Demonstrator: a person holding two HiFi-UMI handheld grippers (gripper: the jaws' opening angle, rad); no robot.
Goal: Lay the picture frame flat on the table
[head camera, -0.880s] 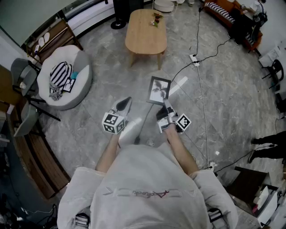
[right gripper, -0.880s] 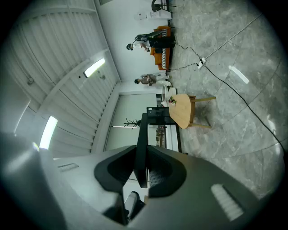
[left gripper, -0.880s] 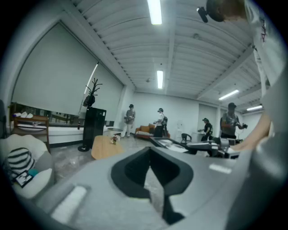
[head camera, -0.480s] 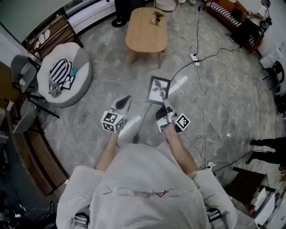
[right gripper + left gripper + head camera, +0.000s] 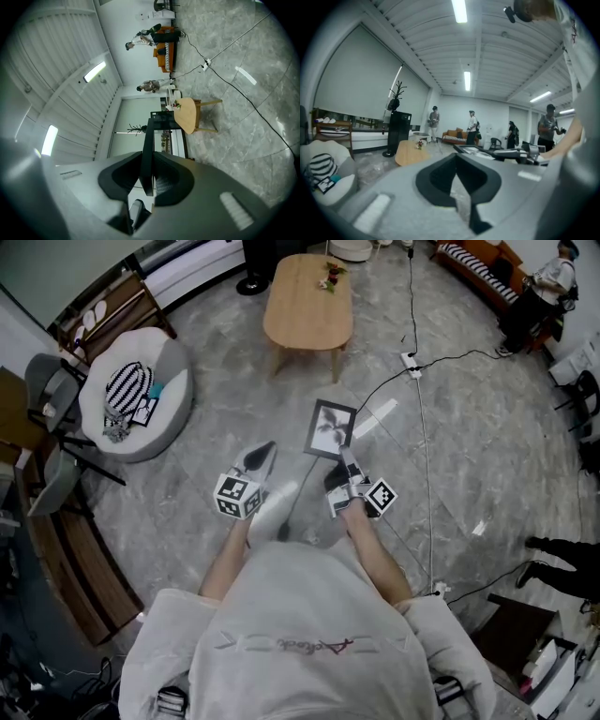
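Over a grey stone floor, the right tongs (image 5: 347, 461) are clamped on the near edge of the frame (image 5: 331, 427), holding it in the air. Its pale palm-tree picture faces up toward the head camera. The frame is not on the counter (image 5: 307, 306); it hangs between the person and that oval wooden top, well apart from it.

The left tongs (image 5: 262, 457) are closed to a point and hold nothing, off to the left of the frame.

Only the head view shows the picture itself and a cable (image 5: 422, 437) running across the floor. The right gripper view, turned on its side, shows the frame (image 5: 146, 140) edge-on as a dark strip pinched between the pads, with the counter (image 5: 187, 115) beyond. The left gripper view shows its own jaws meeting at the tips with only floor behind them, the frame (image 5: 471, 149) lying nearly level at right, and people (image 5: 472, 126) standing by an orange sofa (image 5: 452, 137) far off.

A round white chair (image 5: 161, 418) at left holds a striped cushion (image 5: 127, 392). A small sprig of flowers (image 5: 328, 279) sits at the counter's far end.
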